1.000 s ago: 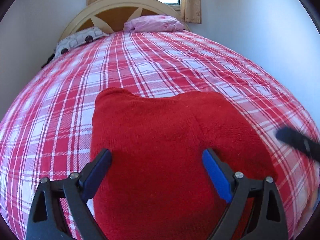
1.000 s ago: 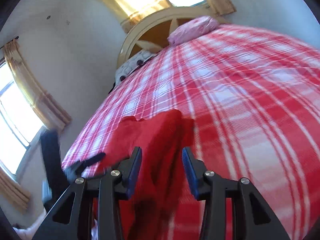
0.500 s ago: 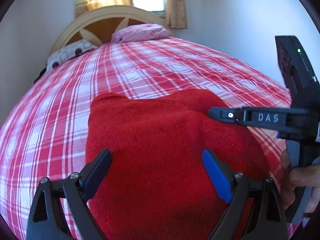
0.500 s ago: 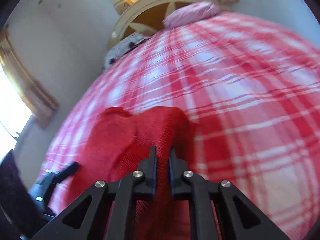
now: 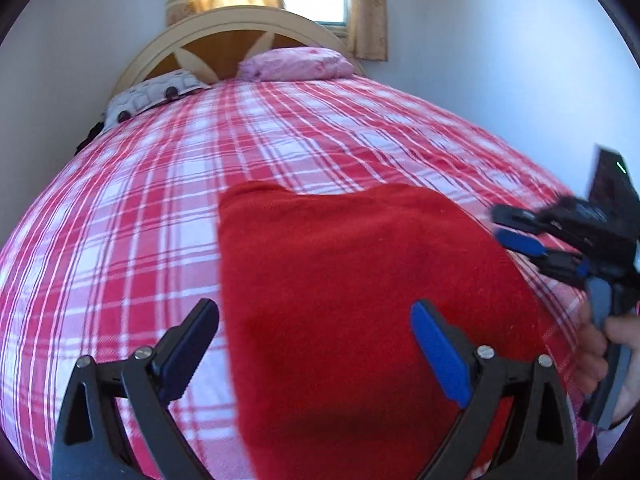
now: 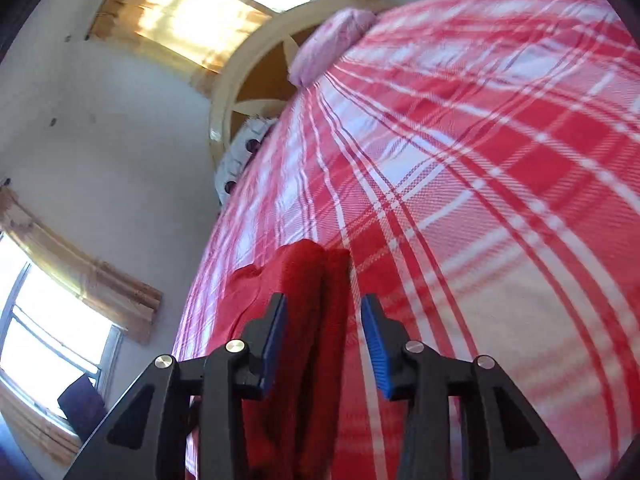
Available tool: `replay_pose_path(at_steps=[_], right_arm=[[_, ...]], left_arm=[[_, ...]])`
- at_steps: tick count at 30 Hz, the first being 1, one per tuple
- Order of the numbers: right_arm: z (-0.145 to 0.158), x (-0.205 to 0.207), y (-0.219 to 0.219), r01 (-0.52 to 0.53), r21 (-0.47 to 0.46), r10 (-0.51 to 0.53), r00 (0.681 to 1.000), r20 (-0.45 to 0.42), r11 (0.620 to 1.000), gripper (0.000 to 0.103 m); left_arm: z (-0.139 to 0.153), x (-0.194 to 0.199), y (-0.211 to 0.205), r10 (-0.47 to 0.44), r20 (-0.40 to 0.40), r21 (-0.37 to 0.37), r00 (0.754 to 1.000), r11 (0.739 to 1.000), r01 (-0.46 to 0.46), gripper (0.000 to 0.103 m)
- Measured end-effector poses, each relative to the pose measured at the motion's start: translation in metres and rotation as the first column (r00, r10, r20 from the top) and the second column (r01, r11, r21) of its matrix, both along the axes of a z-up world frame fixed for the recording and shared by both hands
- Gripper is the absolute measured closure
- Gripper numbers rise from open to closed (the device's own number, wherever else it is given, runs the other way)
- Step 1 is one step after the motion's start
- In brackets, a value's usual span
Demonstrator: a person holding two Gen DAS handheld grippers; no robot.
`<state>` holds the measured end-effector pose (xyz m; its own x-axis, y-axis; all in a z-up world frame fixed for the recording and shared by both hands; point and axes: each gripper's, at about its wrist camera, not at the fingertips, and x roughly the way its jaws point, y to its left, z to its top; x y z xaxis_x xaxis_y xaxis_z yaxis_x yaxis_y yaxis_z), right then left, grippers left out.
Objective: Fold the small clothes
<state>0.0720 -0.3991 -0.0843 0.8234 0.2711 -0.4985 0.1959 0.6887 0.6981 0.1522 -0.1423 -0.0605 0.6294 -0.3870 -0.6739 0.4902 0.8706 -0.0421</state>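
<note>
I have the red knitted garment (image 5: 360, 300) lying on the bed (image 5: 160, 208), folded over at its right edge, with the checked cover bare around it. My left hand-held gripper (image 5: 316, 344) hangs over the near part of the garment with its jaws spread wide and nothing between the pads. My right hand-held gripper (image 6: 324, 340) has just been opening; its jaws now stand part open with the doubled edge between them, and as far as the blur lets me judge the pads no longer press on it. To fold well, I would pull the right one clear without dragging the layer, then smooth the top and line up the edges before the next fold. No basket or box is in view.
</note>
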Motion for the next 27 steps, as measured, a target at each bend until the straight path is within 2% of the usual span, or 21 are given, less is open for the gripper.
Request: replay_pose_path(at_steps=[3,6,9,11,13,15,16,19,23,25,27], right_arm=[[0.002,-0.007,0.021,-0.039,-0.077,0.037,0.999,-0.027,0.996,0.063],[0.008,-0.004,0.039,-0.077,-0.163,0.071,0.997,-0.039,0.984,0.063],[0.015,0.002,0.046,-0.092,-0.228,0.085,0.996,-0.041,0.969,0.06],[0.014,0.012,0.047,-0.079,-0.25,0.07,0.996,-0.047,0.965,0.04],[0.006,0.019,0.046,-0.074,-0.255,0.059,0.996,-0.063,0.964,0.027],[-0.012,0.025,0.046,-0.091,-0.266,0.064,0.992,-0.11,0.96,0.025],[-0.014,0.024,0.047,-0.089,-0.277,0.063,0.993,-0.103,0.957,0.025],[-0.008,0.018,0.043,-0.082,-0.259,0.064,0.995,-0.076,0.962,0.025],[0.0,-0.002,0.028,0.059,-0.192,-0.064,0.998,-0.024,0.98,0.025],[0.005,-0.007,0.026,0.055,-0.124,-0.052,0.998,0.024,0.991,0.025],[0.011,0.0,0.033,0.017,-0.125,-0.013,0.999,0.029,0.992,0.025]], left_arm=[[-0.009,0.015,0.008,0.054,-0.059,-0.002,0.997,0.999,-0.054,0.004],[-0.018,0.034,0.011,0.093,-0.159,-0.029,0.983,0.995,-0.099,0.004],[-0.017,0.04,0.006,0.11,-0.157,-0.011,0.981,0.993,-0.113,0.004],[-0.014,0.043,0.002,0.12,-0.131,0.011,0.984,0.993,-0.12,0.004],[-0.014,0.045,0.001,0.126,-0.117,0.013,0.985,0.992,-0.125,0.004],[-0.022,0.05,-0.003,0.123,-0.139,0.034,0.983,0.992,-0.12,0.004],[-0.028,0.052,-0.005,0.127,-0.157,0.046,0.979,0.992,-0.121,0.002],[-0.031,0.052,-0.001,0.137,-0.163,0.023,0.977,0.991,-0.135,0.0],[-0.03,0.052,0.001,0.133,-0.168,0.021,0.977,0.991,-0.132,0.0],[-0.03,0.051,0.0,0.137,-0.171,0.016,0.976,0.991,-0.136,0.0],[-0.031,0.052,-0.001,0.139,-0.166,0.02,0.976,0.99,-0.137,0.0]])
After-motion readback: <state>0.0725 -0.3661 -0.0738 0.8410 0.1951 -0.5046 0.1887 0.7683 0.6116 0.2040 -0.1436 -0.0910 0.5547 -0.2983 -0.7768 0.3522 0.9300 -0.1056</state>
